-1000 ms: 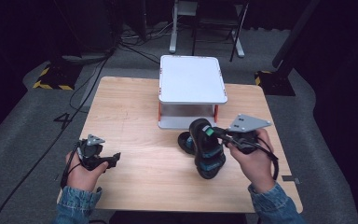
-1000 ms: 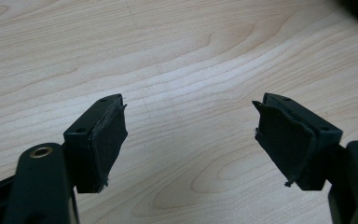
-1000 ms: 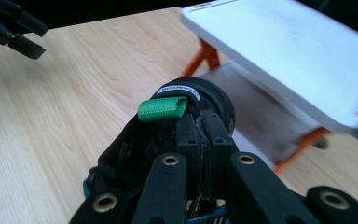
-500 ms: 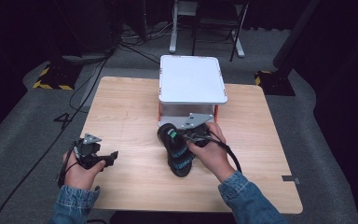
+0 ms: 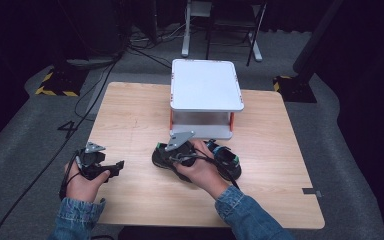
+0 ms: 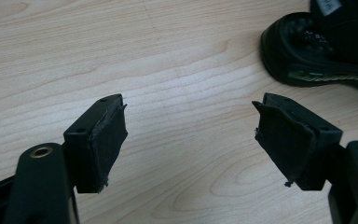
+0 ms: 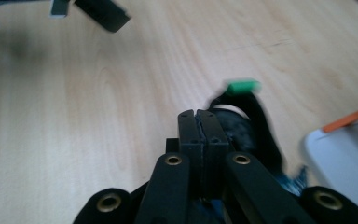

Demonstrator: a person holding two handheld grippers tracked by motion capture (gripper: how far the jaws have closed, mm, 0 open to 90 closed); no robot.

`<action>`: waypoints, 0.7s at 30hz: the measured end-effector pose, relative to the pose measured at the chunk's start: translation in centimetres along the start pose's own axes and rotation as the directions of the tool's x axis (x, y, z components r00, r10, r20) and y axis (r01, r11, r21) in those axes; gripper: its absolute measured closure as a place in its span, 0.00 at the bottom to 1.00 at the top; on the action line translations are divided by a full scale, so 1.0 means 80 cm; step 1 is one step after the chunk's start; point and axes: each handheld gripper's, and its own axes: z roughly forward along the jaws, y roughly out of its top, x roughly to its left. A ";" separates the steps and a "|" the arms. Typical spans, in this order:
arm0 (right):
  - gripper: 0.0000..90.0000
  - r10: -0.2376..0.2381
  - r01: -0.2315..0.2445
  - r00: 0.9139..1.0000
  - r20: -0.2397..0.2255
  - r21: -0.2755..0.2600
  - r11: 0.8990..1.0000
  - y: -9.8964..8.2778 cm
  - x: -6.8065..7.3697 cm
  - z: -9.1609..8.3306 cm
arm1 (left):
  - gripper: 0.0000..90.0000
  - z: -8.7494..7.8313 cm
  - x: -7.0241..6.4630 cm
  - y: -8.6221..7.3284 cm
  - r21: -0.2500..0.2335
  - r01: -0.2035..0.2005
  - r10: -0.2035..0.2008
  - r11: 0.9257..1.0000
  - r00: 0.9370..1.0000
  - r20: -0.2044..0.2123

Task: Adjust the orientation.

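A black shoe with teal and green trim lies low on the wooden table, in front of the white stand. Its dark toe end sticks out left of the hand. My right gripper sits over it, jaws pressed together on a thin part of the shoe that I cannot make out. A black loop with a green tag shows just past the jaws. My left gripper rests at the table's left front and points toward the shoe. It is open with only bare wood between the pads, and the shoe's sole edge lies beyond.
A white two-level stand with orange posts stands at the table's back middle, close behind the shoe. Cables run over the grey floor at the left. Bare tabletop spreads left of the stand and to the right of the shoe.
My right hand has swung left and down with the shoe, from the right of the table to its middle front; the shoe went from hanging upright to lying low. The left gripper stayed put.
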 end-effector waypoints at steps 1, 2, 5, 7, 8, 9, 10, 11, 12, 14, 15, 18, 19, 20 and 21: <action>1.00 -0.001 0.001 1.000 0.002 0.004 1.000 -0.001 0.003 0.001 | 0.27 0.000 0.000 0.000 0.000 -0.003 0.003 1.000 1.000 0.001; 0.99 0.010 -0.010 1.000 0.013 0.004 1.000 -0.005 0.005 0.000 | 0.27 -0.001 0.000 0.000 0.000 -0.001 0.001 1.000 1.000 0.002; 0.94 0.031 -0.031 0.999 0.021 -0.003 1.000 -0.012 0.006 -0.005 | 0.27 0.000 -0.001 0.001 0.001 -0.004 0.004 1.000 1.000 0.000; 0.87 0.070 -0.069 0.996 0.047 -0.034 0.997 -0.026 0.006 -0.023 | 0.27 0.001 -0.003 0.002 0.001 -0.007 0.007 1.000 1.000 0.000; 0.87 0.070 -0.069 0.996 0.047 -0.034 0.997 -0.026 0.006 -0.023 | 0.27 0.001 -0.005 0.002 0.002 -0.013 0.013 1.000 1.000 0.002; 0.84 0.090 -0.088 0.995 0.052 -0.047 0.995 -0.032 0.005 -0.032 | 0.28 0.002 -0.006 0.003 -0.004 -0.017 0.017 1.000 1.000 0.000; 0.80 0.109 -0.105 0.992 0.065 -0.062 0.993 -0.038 0.005 -0.042 | 0.28 0.003 -0.008 0.004 -0.004 -0.018 0.018 1.000 1.000 0.003; 0.78 0.123 -0.116 0.989 0.082 -0.076 0.990 -0.046 0.004 -0.053 | 0.28 0.003 -0.010 0.005 -0.003 -0.027 0.027 1.000 1.000 0.007; 0.75 0.140 -0.132 0.986 0.093 -0.089 0.987 -0.053 0.003 -0.065 | 0.28 0.004 -0.012 0.006 -0.004 -0.034 0.034 0.999 0.999 0.008; 0.71 0.170 -0.158 0.980 0.108 -0.117 0.981 -0.068 0.000 -0.086 | 0.29 0.005 -0.017 0.008 -0.008 -0.045 0.045 0.999 0.999 0.012; 0.68 0.188 -0.173 0.975 0.119 -0.130 0.976 -0.077 -0.001 -0.098 | 0.29 0.006 -0.021 0.010 -0.008 -0.051 0.052 0.999 0.998 0.019; 0.62 0.234 -0.210 0.960 0.151 -0.154 0.965 -0.107 -0.003 -0.134 | 0.29 0.009 -0.032 0.017 -0.017 -0.090 0.091 0.996 0.995 0.040; 0.61 0.244 -0.220 0.957 0.155 -0.156 0.963 -0.113 -0.004 -0.140 | 0.29 0.009 -0.036 0.019 -0.015 -0.102 0.103 0.995 0.993 0.051; 0.58 0.253 -0.230 0.954 0.163 -0.151 0.961 -0.120 -0.005 -0.147 | 0.29 0.010 -0.041 0.023 -0.021 -0.114 0.115 0.993 0.991 0.065; 0.57 0.259 -0.234 0.949 0.179 -0.149 0.961 -0.126 -0.006 -0.155 | 0.29 0.010 -0.043 0.025 -0.021 -0.125 0.126 0.992 0.989 0.076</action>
